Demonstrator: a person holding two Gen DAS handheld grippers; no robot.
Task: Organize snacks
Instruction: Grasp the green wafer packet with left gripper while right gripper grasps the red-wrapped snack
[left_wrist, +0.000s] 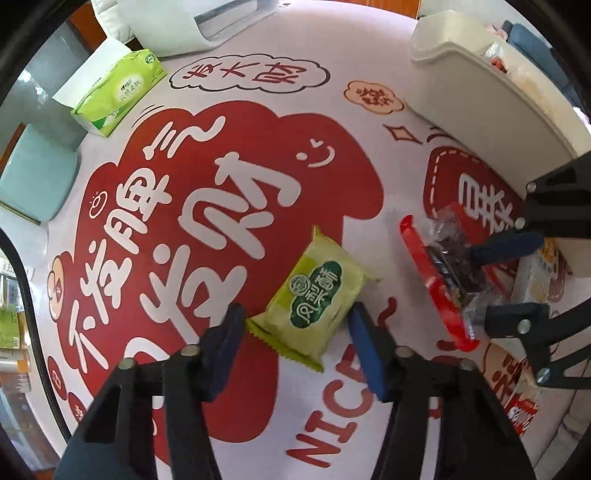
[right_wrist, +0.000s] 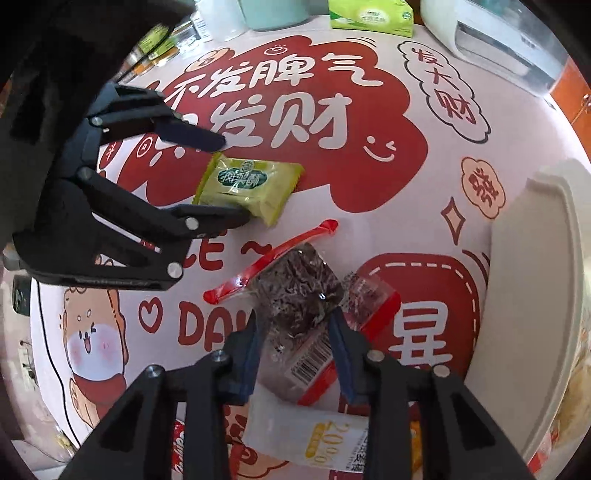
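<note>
The left gripper (left_wrist: 295, 317) points down over a green packet (left_wrist: 314, 295) lying near the middle of the tabletop (left_wrist: 258, 92). Its blue fingers (left_wrist: 364, 343) straddle the packet's near end, one at each side; whether the pads actually press on the wrapper is hard to tell. The packet carries a dark green label with white Chinese characters.

The right gripper (right_wrist: 295, 332) stands over a clear bag (right_wrist: 299, 291) of dark pieces with a red edge strip and a barcode. Its fingers (right_wrist: 341, 350) flank the bag partly closed, and contact cannot be made out. Under that gripper a white packet (right_wrist: 325, 439) is half hidden; "20%" reads on it. More packets at the near edge are cut off.

The tabletop is covered with a white and red printed sheet showing large Chinese characters, "NICE", "DAY" partly covered, and a cartoon dog. A white bin (left_wrist: 491, 92) stands at the right edge, its contents blurred. A green tissue pack (left_wrist: 118, 92) sits at the far edge beside a white appliance (left_wrist: 192, 26), cut off.
</note>
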